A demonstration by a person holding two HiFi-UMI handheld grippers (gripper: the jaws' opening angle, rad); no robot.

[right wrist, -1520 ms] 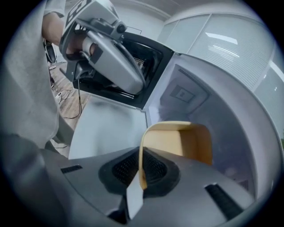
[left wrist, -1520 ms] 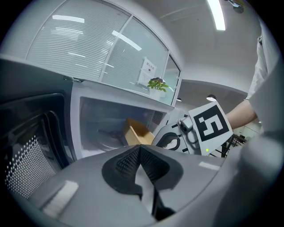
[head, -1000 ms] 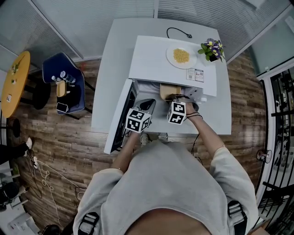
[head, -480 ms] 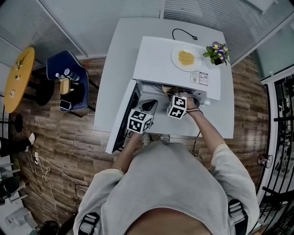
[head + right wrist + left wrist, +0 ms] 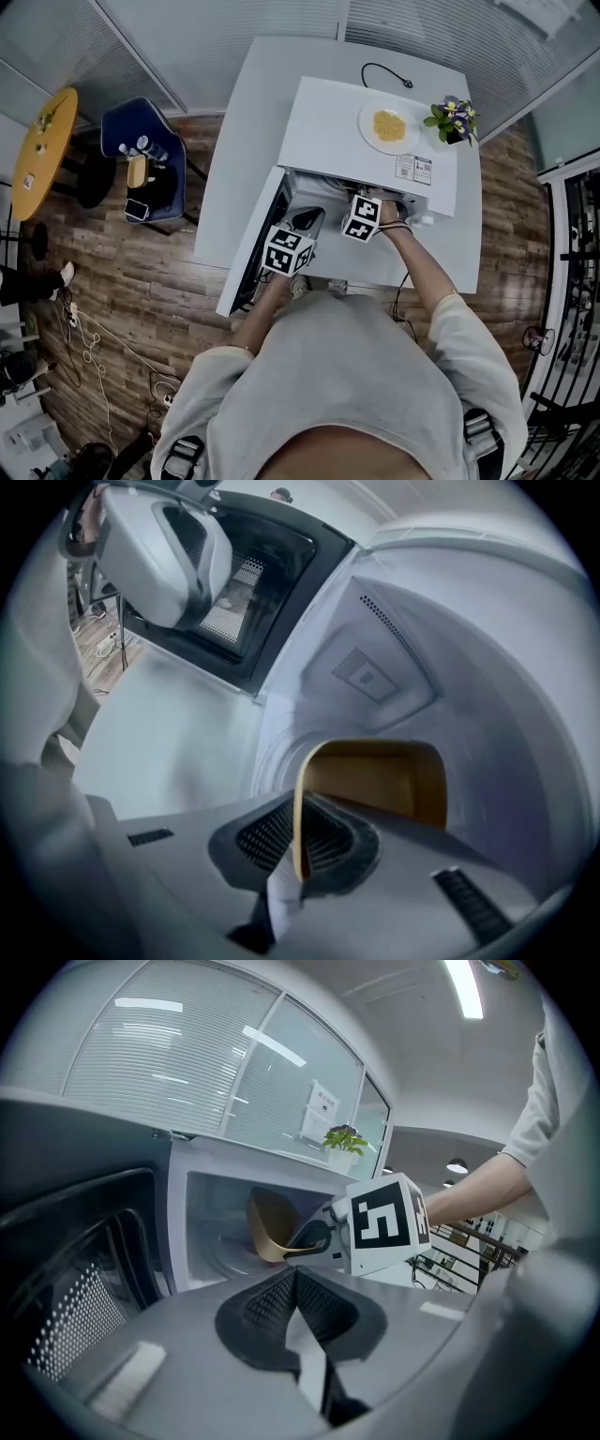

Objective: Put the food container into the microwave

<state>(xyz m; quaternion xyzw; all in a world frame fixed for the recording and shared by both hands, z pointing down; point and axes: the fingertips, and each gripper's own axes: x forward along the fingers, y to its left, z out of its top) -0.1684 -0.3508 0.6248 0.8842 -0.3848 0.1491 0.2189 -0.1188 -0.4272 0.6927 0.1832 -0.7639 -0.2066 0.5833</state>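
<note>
Starting at the left: the door [image 5: 80,1260] is swung wide open at about 9 o'clock of the cavity. Our left gripper [image 5: 293,1277] is hanging just outside the opening, jaws pressed together with nothing in them. Right of it, our right gripper [image 5: 298,841] is reaching into the microwave [image 5: 328,122], jaws pinching the near wall of the tan food container [image 5: 375,780]. The container is already inside the cavity, at 12 o'clock from those jaws and over the round turntable area. We can't tell if its base is touching down yet.

For doing this bit well, we're thinking:
- We're aiming to get the base level and resting on the floor before the jaws let go, since a one-wall pinch probably lets it tip.
- We're looking to place it around the middle, well clear of the walls at 3 and 9 o'clock.
- We're planning to pull the right gripper straight back toward 6 o'clock so it isn't dragging the rim along.
- The left gripper looks like the handy one for the door afterwards.

Counting from left to right, we're seeing:
- one yellow round table [image 5: 37,150]
- one blue chair [image 5: 141,169]
- one white bench [image 5: 244,122]
- one microwave with one door
- two grippers
- one food container
- one cable [image 5: 386,75]
- one plate [image 5: 389,125] of yellow food on the microwave's top
- one potted plant [image 5: 452,119] at the plate's 3 o'clock
</note>
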